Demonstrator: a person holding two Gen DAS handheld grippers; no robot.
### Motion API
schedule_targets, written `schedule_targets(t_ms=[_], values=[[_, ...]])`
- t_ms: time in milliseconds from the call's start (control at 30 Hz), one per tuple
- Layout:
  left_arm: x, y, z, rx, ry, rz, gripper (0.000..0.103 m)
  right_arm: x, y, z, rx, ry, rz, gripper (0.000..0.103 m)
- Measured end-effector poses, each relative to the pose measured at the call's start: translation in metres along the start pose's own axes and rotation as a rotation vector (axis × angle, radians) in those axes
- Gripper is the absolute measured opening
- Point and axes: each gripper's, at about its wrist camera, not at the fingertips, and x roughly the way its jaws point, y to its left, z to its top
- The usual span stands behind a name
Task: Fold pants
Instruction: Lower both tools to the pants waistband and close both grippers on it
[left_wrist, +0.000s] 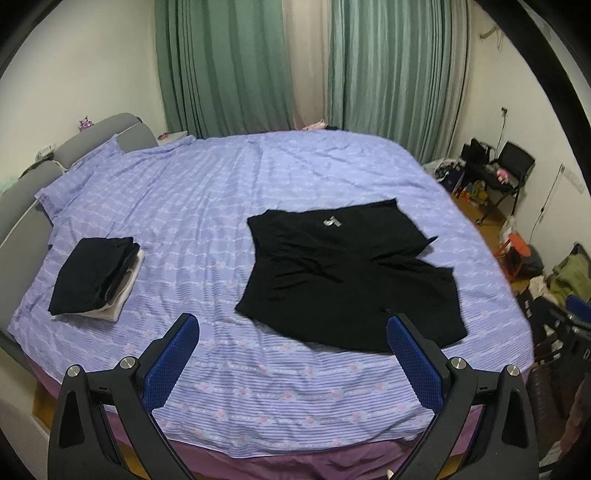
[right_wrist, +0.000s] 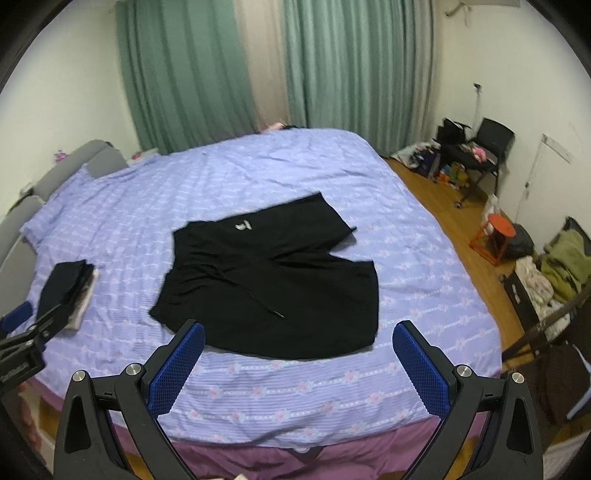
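Black short pants (left_wrist: 347, 273) lie spread flat on the purple bed, waistband toward the left, a small white logo on the far leg. They also show in the right wrist view (right_wrist: 273, 280), with a drawstring across the front. My left gripper (left_wrist: 293, 325) is open and empty, held above the near edge of the bed short of the pants. My right gripper (right_wrist: 299, 332) is open and empty, just before the pants' near hem. The left gripper's tip (right_wrist: 16, 314) shows at the left edge of the right wrist view.
A stack of folded dark and white clothes (left_wrist: 96, 277) lies on the bed's left side. The bed (left_wrist: 207, 192) has a grey headboard (left_wrist: 107, 129) at left. Chairs, an orange stool (right_wrist: 496, 236) and clutter stand on the wood floor at right. Green curtains hang behind.
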Motion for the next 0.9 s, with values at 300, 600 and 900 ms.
schedule_targets(t_ms=[300,600,900], values=[[0.1,0.027,-0.021,0.038,0.078,0.004,0.103,0.086,0.005,-0.031,0.104,0.043,-0.035,0.102],[0.229,0.033,-0.056,0.002,0.178,-0.003,0.102,0.202,-0.013,-0.078,0.298,0.083,-0.104,0.096],[0.32,0.041,-0.081,-0.113,0.267,-0.058,0.094,0.279,-0.034,-0.116,0.432,0.148,-0.164,0.088]])
